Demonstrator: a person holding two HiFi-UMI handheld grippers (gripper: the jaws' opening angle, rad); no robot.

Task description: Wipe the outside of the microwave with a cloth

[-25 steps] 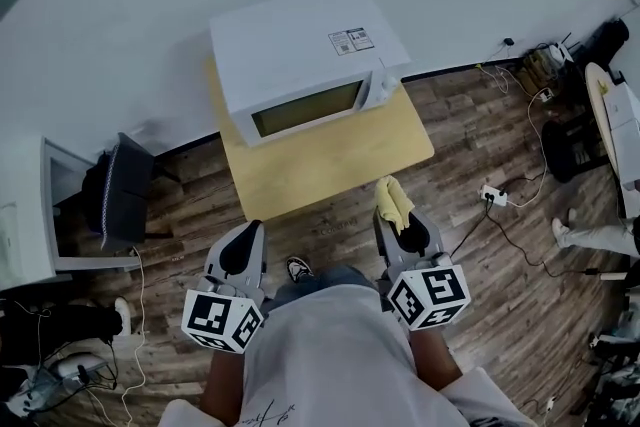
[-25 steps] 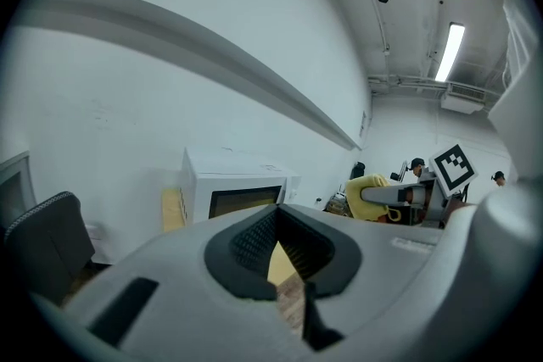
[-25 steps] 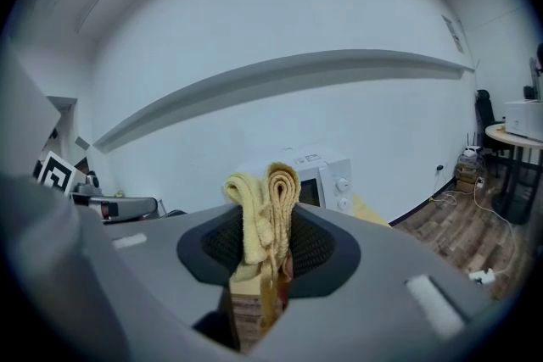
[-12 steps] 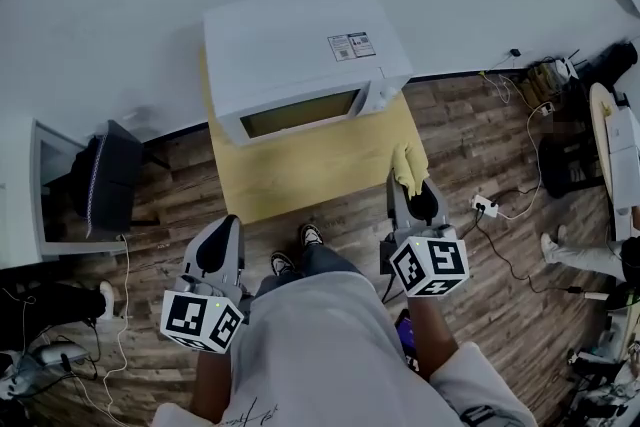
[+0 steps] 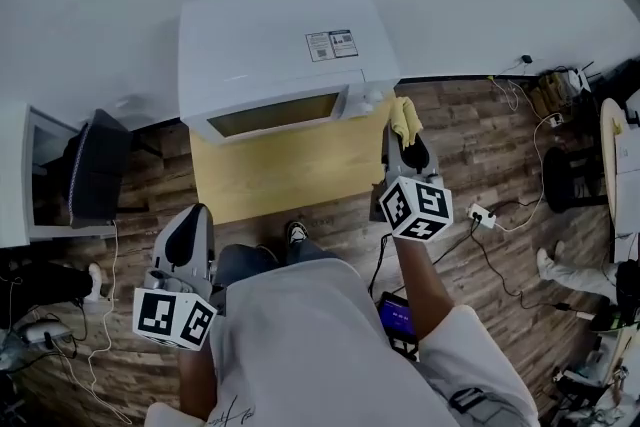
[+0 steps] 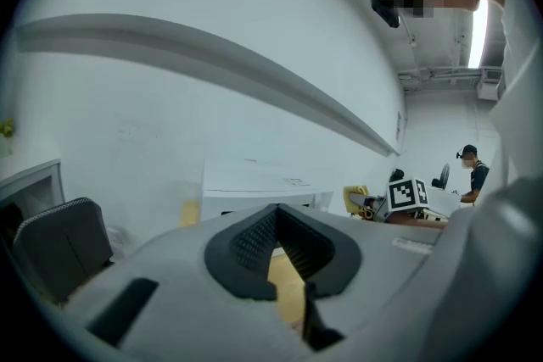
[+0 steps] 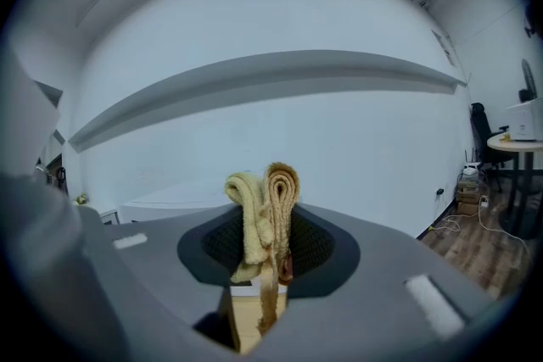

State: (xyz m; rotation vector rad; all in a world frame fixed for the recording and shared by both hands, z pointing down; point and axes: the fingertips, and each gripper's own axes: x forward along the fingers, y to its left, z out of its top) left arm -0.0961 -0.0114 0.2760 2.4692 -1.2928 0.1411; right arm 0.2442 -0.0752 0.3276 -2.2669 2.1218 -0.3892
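Fingers (image 7: 222,243) on my right gripper (image 5: 404,137) were clamped on the folded yellow cloth (image 7: 265,212), which stood up out of the pads just beside the right near corner of the white microwave (image 5: 280,55); whether they touched I could not tell. That microwave sat on the far part of a wooden table (image 5: 290,170). My left gripper (image 5: 190,220), near and to the left, had its tips together on nothing.
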